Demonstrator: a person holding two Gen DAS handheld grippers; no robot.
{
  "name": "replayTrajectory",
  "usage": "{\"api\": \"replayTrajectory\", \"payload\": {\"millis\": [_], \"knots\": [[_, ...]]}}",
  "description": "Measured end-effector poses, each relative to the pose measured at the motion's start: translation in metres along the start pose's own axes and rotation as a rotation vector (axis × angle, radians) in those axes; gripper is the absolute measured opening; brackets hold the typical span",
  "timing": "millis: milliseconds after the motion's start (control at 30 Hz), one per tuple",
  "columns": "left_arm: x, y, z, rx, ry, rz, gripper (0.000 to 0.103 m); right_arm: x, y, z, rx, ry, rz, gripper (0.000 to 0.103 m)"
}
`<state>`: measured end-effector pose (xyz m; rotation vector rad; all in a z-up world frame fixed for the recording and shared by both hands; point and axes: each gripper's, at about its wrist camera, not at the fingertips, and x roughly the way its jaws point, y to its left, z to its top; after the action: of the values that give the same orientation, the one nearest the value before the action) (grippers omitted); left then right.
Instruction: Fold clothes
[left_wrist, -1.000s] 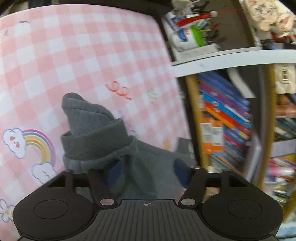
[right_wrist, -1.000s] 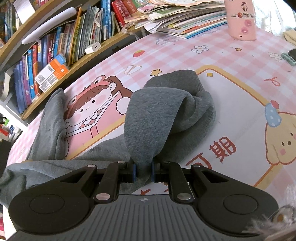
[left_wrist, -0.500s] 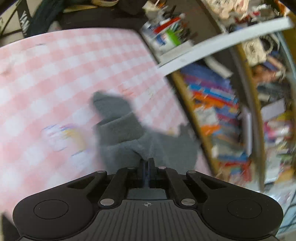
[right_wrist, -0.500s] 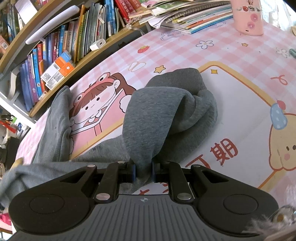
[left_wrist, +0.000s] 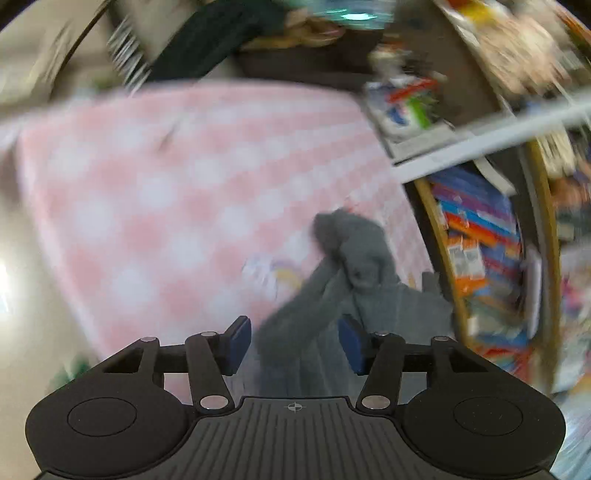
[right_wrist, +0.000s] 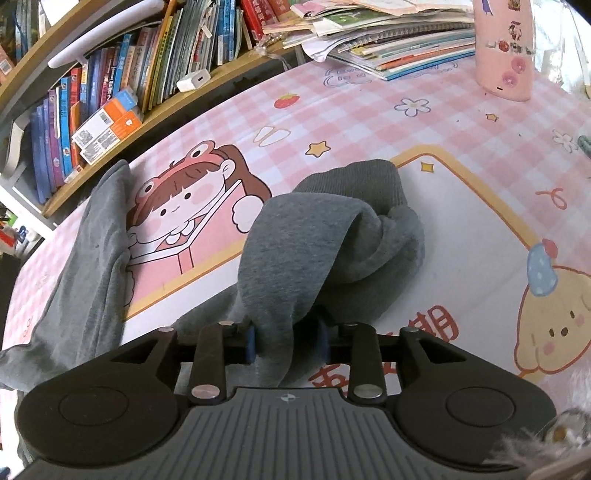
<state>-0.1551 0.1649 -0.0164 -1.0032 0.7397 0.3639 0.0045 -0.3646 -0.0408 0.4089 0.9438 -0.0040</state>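
Note:
A grey sweatshirt-fabric garment (right_wrist: 306, 236) lies bunched on the pink checked table cover (right_wrist: 369, 118). A fold of it rises between the blue pads of my right gripper (right_wrist: 287, 341). Those jaws are opening and the right pad stands just off the cloth. A long grey part (right_wrist: 92, 251) trails to the left. In the blurred left wrist view the same garment (left_wrist: 354, 266) hangs crumpled over the table cover (left_wrist: 166, 184). A strip of it runs between the pads of my left gripper (left_wrist: 295, 341). These jaws are opening too, with gaps on both sides of the cloth.
A bookshelf (right_wrist: 110, 92) packed with books runs along the table's far side, with a white charger (right_wrist: 192, 79) on its ledge. A stack of magazines (right_wrist: 399, 40) and a pink bottle (right_wrist: 506, 48) stand at the back right. The bookshelf (left_wrist: 480, 240) also fills the right of the left wrist view.
The left gripper shut on the grey cloth, swept sideways with it, and now its jaws stand apart. The right gripper stayed in place and its jaws have parted around the fold.

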Motion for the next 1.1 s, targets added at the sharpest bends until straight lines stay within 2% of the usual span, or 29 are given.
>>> {"api": "replayTrajectory", "payload": {"millis": [67,100,167,200,300,367,400,500,600,700,767,900,933,967,1033,1067,1100], "knots": [[0.018,-0.026,-0.002,0.185,0.036,0.028,0.045,0.000,0.001,0.000,-0.003,-0.011,-0.008,0.034],[0.027,-0.038,-0.004,0.281,0.065,0.034,0.035,0.000,0.001,0.001,-0.005,-0.017,-0.012,0.034],[0.051,-0.063,-0.015,0.458,0.107,0.039,0.028,0.000,0.001,0.000,-0.004,-0.025,-0.019,0.035],[0.062,-0.073,-0.019,0.526,0.132,0.036,0.027,0.001,0.001,0.000,-0.001,-0.027,-0.023,0.035],[0.099,-0.093,-0.029,0.600,0.224,0.017,0.027,0.001,0.001,-0.005,0.002,-0.033,-0.038,0.034],[0.116,-0.099,-0.025,0.600,0.227,0.024,0.025,-0.003,0.000,-0.007,0.007,-0.040,-0.045,0.033],[0.124,-0.101,-0.023,0.598,0.227,0.027,0.020,-0.005,0.000,-0.008,0.010,-0.044,-0.049,0.033],[0.131,-0.084,0.006,0.480,0.168,0.065,0.005,-0.012,-0.007,-0.012,0.040,-0.053,-0.050,0.036],[0.128,-0.057,0.037,0.334,0.095,0.088,0.005,-0.015,-0.013,-0.018,0.069,-0.038,-0.031,0.049],[0.121,-0.046,0.048,0.326,0.043,0.142,0.005,-0.018,-0.009,-0.023,0.052,-0.024,0.013,0.056],[0.117,-0.041,0.052,0.332,0.022,0.166,0.005,-0.020,0.002,-0.024,0.000,-0.031,0.011,0.059],[0.109,-0.033,0.048,0.344,0.010,0.176,0.005,-0.023,0.020,-0.023,-0.065,-0.051,-0.060,0.060],[0.108,-0.031,0.046,0.345,0.006,0.179,0.005,-0.024,0.024,-0.023,-0.076,-0.059,-0.082,0.060],[0.104,-0.027,0.045,0.345,0.007,0.178,0.005,-0.025,0.026,-0.023,-0.079,-0.075,-0.114,0.055],[0.101,-0.022,0.043,0.336,0.010,0.170,0.005,-0.030,0.025,-0.023,-0.041,-0.116,-0.162,0.042],[0.099,-0.018,0.042,0.326,0.014,0.162,0.005,-0.033,0.022,-0.022,-0.008,-0.129,-0.151,0.032],[0.097,-0.015,0.041,0.320,0.021,0.158,0.005,-0.034,0.020,-0.022,0.013,-0.132,-0.146,0.027]]}}
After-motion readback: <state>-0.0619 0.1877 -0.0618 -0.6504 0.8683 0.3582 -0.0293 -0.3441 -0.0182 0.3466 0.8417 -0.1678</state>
